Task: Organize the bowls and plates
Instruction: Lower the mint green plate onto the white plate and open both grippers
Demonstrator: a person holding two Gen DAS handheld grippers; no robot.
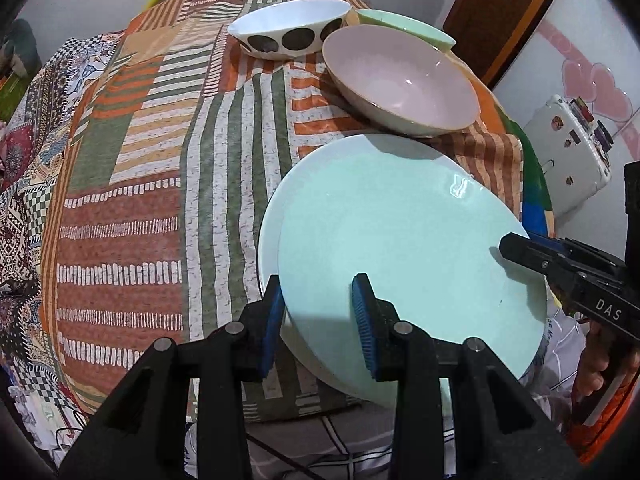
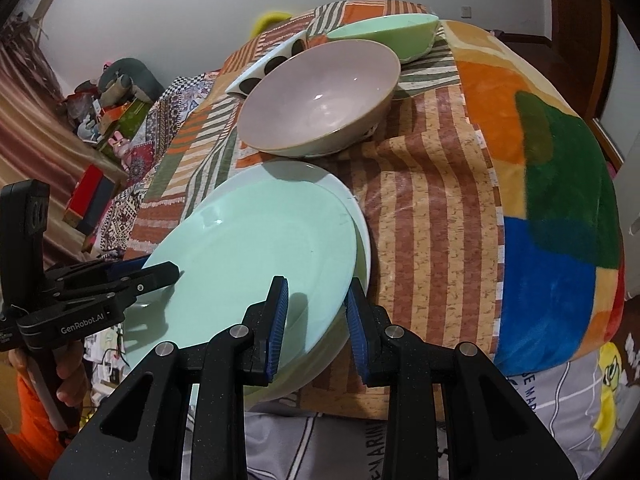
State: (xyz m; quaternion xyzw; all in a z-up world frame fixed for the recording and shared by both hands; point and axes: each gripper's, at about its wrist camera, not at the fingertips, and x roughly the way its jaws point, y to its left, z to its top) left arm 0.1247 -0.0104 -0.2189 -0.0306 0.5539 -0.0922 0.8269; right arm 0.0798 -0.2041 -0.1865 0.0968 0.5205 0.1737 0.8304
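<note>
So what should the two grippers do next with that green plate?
Probably lower it a little further. Both hand-held grippers, left and right, pinch opposite edges of the mint-green plate, which hangs tilted just above the white plate, nearly lined up with it.

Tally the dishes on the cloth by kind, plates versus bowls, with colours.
Plates: 2, a mint green plate over a white plate.
Bowls: 3, a pink bowl, a white bowl with dark dots and a green bowl.
Total: 5
</note>
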